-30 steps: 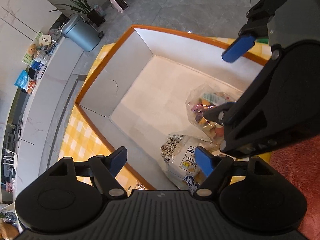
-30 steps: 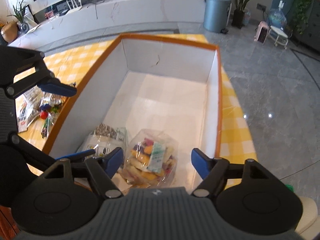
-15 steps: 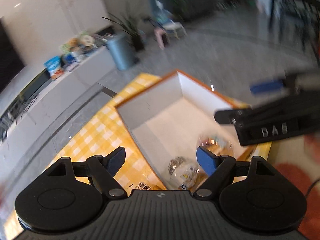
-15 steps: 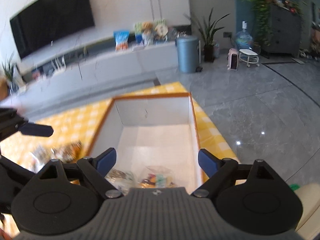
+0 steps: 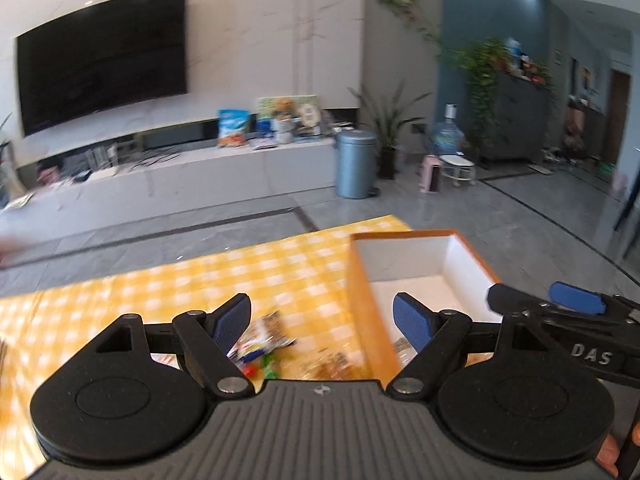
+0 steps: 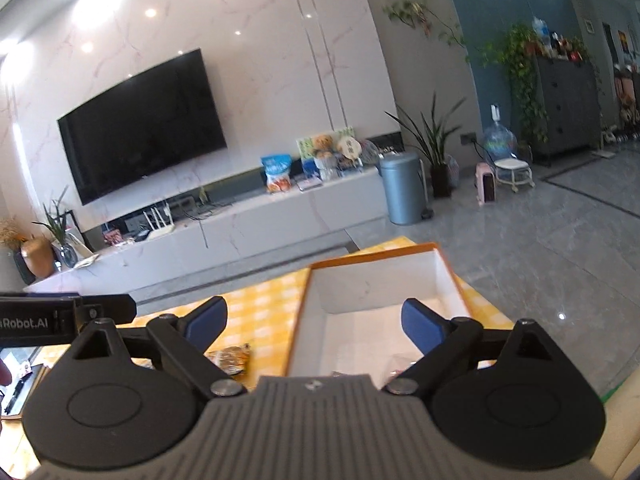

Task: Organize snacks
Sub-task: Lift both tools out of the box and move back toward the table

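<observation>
An orange-rimmed white box (image 5: 404, 258) (image 6: 376, 284) stands on the yellow checked tablecloth (image 5: 180, 292). Snack bags lie in its near end, mostly hidden behind the gripper bodies. Loose snack packets (image 5: 264, 340) lie on the cloth left of the box; one orange packet (image 6: 232, 356) shows in the right wrist view. My left gripper (image 5: 322, 322) is open and empty, raised above the packets and the box's left wall. My right gripper (image 6: 314, 326) is open and empty, raised over the box's near end. It also shows in the left wrist view (image 5: 576, 300).
A long white TV bench (image 6: 240, 220) with snack bags (image 6: 276, 172) on it runs along the far wall under a TV (image 6: 144, 124). A grey bin (image 6: 402, 188) and plants stand on the grey floor beyond the table.
Both grippers have lifted up out of the box and tilted from looking down into it to looking level across the room. The left one swung left over the loose packets.
</observation>
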Motion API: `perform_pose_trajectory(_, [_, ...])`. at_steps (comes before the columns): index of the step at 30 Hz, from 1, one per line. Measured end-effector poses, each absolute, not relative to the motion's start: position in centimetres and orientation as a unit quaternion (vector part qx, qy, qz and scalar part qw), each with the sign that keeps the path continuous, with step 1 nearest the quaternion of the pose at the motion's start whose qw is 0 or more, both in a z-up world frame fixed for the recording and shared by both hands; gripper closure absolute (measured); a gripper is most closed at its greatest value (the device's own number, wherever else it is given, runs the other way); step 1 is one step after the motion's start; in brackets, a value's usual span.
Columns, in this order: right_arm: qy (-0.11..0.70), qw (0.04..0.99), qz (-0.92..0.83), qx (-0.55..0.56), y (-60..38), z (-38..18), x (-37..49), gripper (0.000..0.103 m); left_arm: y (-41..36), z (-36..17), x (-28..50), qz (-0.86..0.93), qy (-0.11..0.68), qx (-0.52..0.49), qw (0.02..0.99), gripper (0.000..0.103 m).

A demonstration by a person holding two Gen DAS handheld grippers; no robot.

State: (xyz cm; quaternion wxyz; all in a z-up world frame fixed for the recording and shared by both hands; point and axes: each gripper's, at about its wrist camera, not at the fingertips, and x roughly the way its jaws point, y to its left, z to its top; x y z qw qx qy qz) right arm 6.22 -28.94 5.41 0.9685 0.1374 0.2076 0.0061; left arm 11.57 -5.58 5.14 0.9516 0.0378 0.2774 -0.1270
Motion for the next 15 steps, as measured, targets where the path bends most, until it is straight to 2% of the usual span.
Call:
perform_pose_trajectory(11, [0.22,0.968,0.054,0.104,-22.1,3.4,5.7,0.012,2.2,1.2,10.9,-0.055,0.34,-0.036,0.938,0.01])
perform_pose_trajectory(15, [0.243,0.964,0.067,0.084,-19.6,1.5,6.5,0.02,4.4,-0.2,11.1,-0.044,0.349,-0.046,0.935,0.01])
